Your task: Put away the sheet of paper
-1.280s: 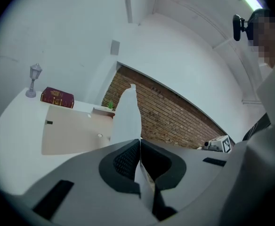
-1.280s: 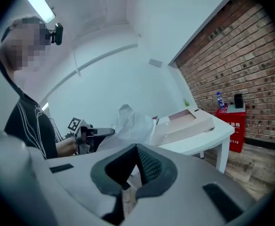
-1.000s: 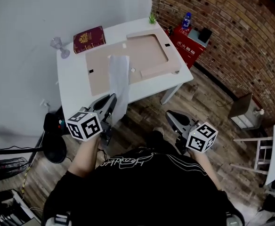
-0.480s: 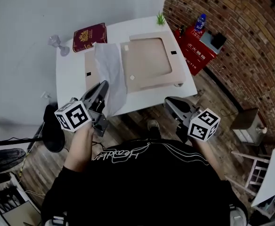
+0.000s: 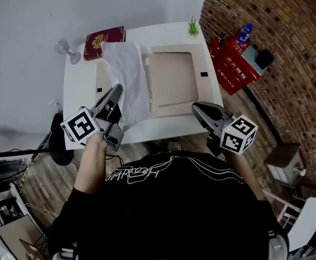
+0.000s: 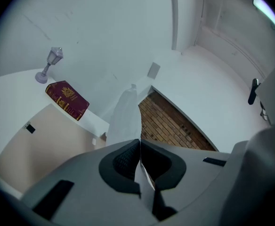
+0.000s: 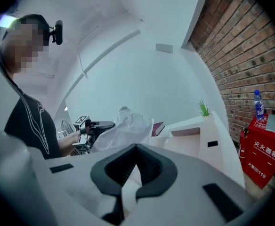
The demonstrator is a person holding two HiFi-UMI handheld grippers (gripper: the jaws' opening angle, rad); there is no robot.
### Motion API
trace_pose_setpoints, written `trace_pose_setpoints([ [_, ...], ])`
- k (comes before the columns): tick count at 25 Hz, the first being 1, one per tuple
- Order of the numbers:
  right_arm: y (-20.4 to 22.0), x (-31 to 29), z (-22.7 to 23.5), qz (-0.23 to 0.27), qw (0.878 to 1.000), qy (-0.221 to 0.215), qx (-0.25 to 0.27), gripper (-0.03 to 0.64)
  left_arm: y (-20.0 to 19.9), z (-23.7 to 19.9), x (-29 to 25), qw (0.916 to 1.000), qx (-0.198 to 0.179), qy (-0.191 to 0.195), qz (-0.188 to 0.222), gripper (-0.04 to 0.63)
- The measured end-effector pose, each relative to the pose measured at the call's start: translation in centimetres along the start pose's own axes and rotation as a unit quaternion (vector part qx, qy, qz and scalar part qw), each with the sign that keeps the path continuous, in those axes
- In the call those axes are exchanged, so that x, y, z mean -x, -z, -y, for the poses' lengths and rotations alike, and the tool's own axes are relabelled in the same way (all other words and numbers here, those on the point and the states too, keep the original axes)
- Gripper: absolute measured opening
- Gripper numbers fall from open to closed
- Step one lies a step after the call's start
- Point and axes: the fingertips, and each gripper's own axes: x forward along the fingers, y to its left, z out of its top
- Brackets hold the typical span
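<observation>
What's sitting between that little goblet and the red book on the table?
Nothing. Only bare white table lies between the goblet and the red book; both the head view and the left gripper view show it.

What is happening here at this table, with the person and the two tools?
A person stands at a white table with tongs in each hand. The left tongs are shut on one edge of a white sheet of paper, which is lifted off the table, crumpled, partly above a tan mat. The right tongs are shut and hold nothing, near the table's front edge. A red book lies at the far side.
</observation>
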Motion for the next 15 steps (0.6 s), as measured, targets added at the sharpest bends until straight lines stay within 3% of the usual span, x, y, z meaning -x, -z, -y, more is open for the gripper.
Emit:
trace_pose_setpoints([
  [6,-0.7,-1.6,2.3,-0.015,1.0,-0.015,0.006,0.0,0.1,-1.6,-1.8,0.9988,0.047,0.007,0.011,0.032],
  [15,-0.1,-3.5,2.8,-0.031,0.999,-0.003,-0.011,0.0,1.4,-7.0,-3.3,0.9967,0.071,-0.014,-0.038,0.032],
])
